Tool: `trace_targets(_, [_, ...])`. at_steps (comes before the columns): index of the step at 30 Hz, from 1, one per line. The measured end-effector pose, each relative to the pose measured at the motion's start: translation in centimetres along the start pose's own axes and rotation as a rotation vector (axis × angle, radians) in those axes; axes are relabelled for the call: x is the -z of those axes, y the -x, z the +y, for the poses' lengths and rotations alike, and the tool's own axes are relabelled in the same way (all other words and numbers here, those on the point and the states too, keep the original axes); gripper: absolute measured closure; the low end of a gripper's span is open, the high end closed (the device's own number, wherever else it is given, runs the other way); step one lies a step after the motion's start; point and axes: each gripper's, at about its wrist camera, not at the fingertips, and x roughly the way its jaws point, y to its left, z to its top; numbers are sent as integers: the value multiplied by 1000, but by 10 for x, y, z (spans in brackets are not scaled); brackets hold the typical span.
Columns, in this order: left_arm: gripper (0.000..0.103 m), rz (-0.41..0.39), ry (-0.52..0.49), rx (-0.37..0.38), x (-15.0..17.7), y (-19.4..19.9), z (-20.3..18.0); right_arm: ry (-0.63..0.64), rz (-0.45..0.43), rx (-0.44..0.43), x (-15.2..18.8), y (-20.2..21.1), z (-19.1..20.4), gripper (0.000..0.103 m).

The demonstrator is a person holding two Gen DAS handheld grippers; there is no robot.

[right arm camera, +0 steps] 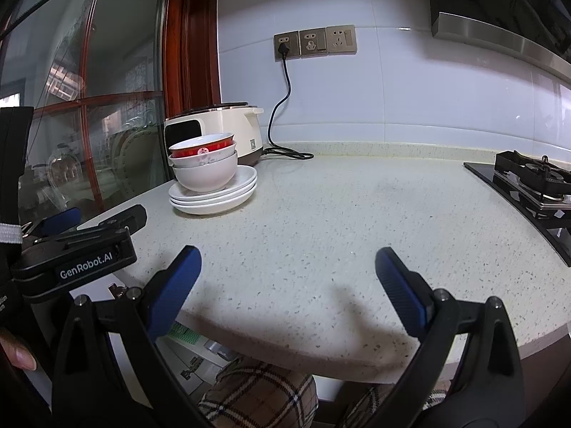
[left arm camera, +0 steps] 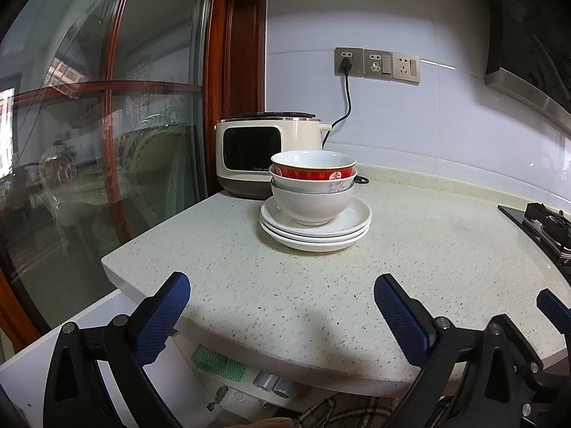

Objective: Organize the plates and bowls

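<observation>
Both grippers hover at the near edge of the speckled countertop (left arm camera: 410, 249), holding nothing. Left gripper (left arm camera: 282, 306) has its blue-padded fingers (left arm camera: 164, 317) spread wide; right gripper (right arm camera: 287, 281) is spread just as wide. Plaid-clad legs (right arm camera: 260, 392) show below the counter edge. Farther in, toward the counter's left side, three white plates (left arm camera: 316, 232) sit stacked, and on them a nest of bowls (left arm camera: 312, 185): white at the bottom, a red-banded bowl (right arm camera: 201, 149) near the top. Just behind stands a cream rice cooker (left arm camera: 264, 153), its cord running to a wall socket (left arm camera: 344, 62). Far right lies a gas hob (right arm camera: 528, 182).
</observation>
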Motion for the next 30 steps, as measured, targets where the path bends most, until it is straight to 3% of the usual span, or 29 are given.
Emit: trace_targets(30, [0,17,5,-9,6,-1,3,-9,23,-14,3,-4,-2,4])
